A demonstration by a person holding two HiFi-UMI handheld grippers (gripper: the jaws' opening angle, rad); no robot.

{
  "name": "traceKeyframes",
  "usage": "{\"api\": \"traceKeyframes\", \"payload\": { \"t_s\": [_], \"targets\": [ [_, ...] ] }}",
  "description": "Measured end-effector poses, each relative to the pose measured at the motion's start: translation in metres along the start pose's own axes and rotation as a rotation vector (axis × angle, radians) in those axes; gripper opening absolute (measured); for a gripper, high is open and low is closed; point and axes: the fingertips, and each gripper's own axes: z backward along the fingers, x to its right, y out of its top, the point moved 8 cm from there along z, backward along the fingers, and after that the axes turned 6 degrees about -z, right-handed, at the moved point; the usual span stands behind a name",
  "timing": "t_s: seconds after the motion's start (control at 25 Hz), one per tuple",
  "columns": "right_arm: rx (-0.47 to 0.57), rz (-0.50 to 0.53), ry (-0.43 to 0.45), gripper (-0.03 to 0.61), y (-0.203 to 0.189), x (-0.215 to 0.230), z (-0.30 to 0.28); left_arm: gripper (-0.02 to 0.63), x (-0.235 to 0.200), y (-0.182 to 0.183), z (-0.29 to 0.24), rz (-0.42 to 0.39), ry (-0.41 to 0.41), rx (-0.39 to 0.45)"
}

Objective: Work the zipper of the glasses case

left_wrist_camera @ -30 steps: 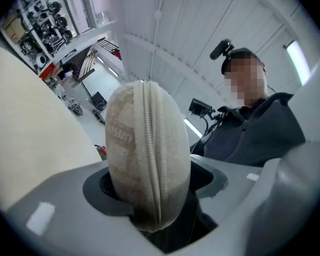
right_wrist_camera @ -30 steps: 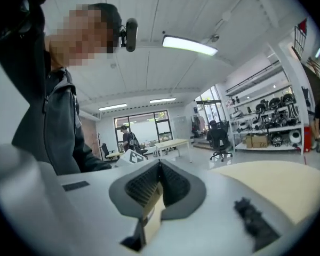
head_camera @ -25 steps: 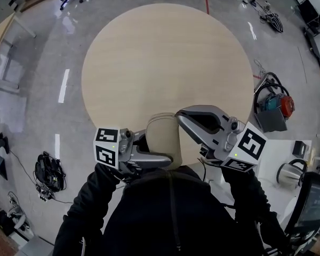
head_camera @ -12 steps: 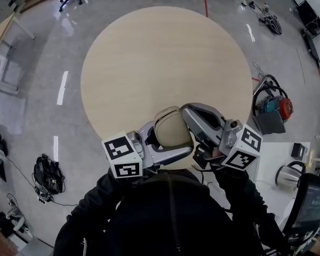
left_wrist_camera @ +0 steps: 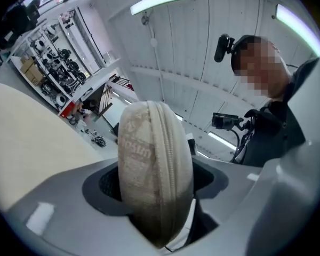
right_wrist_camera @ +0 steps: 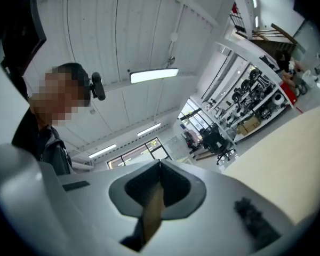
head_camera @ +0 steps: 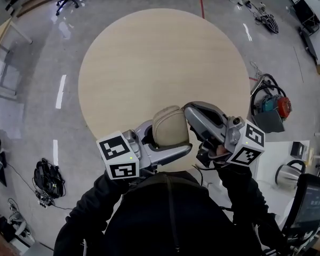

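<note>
Beige glasses case [head_camera: 170,126], upright lengthwise in left tongs [head_camera: 168,141], right tongs [head_camera: 189,111] pinching tab [right_wrist_camera: 152,209]

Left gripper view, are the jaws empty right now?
No, the beige glasses case is pinched between the two jaws, pads pressing its sides.

The case [head_camera: 170,127] is a beige, rounded fabric shell, held up off the table [head_camera: 149,63], above its near edge. It stands on edge between the 2 jaws of the left gripper [head_camera: 166,143], which press its broad sides. The zipper [left_wrist_camera: 168,159] runs over the curved rim and looks closed along the stretch I can see. Faint print marks 1 side. A thin tan strip [right_wrist_camera: 152,215] is pinched in the right gripper [right_wrist_camera: 160,167], just beside the case.
</note>
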Motion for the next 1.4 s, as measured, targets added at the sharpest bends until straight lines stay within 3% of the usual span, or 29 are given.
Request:
{"api": "traceKeyframes", "payload": {
  "t_s": [0.16,0.28,0.44,0.68,0.76,0.96,1.24,1.4],
  "targets": [
    [-0.135,0.122,0.060,0.008,0.004,-0.008,-0.001,0.316,-0.001,0.003,0.013,0.064,-0.125,-0.050],
    [-0.174,0.170,0.106,0.087,0.008,-0.016,-0.001,0.316,0.001,0.011,0.024,0.084,-0.200,-0.057],
    [-0.227,0.163,0.152,0.120,0.011,-0.017,0.006,0.316,0.008,0.014,0.028,0.031,-0.249,-0.115],
    [-0.341,0.117,0.323,0.123,0.005,-0.033,-0.004,0.318,0.026,0.010,0.027,-0.056,-0.342,-0.255],
    [-0.389,0.134,0.353,0.068,-0.002,-0.034,0.000,0.318,0.027,0.007,0.028,-0.043,-0.359,-0.271],
    [-0.401,0.181,0.284,0.023,-0.010,-0.034,0.003,0.316,0.023,0.000,0.033,0.002,-0.359,-0.286],
    [-0.487,0.439,0.122,0.009,-0.014,-0.041,0.004,0.314,0.021,-0.010,0.031,0.009,-0.342,-0.413],
    [-0.530,0.577,0.060,0.008,-0.021,-0.048,-0.003,0.312,0.021,-0.015,0.032,0.071,-0.395,-0.447]
  ]
}}
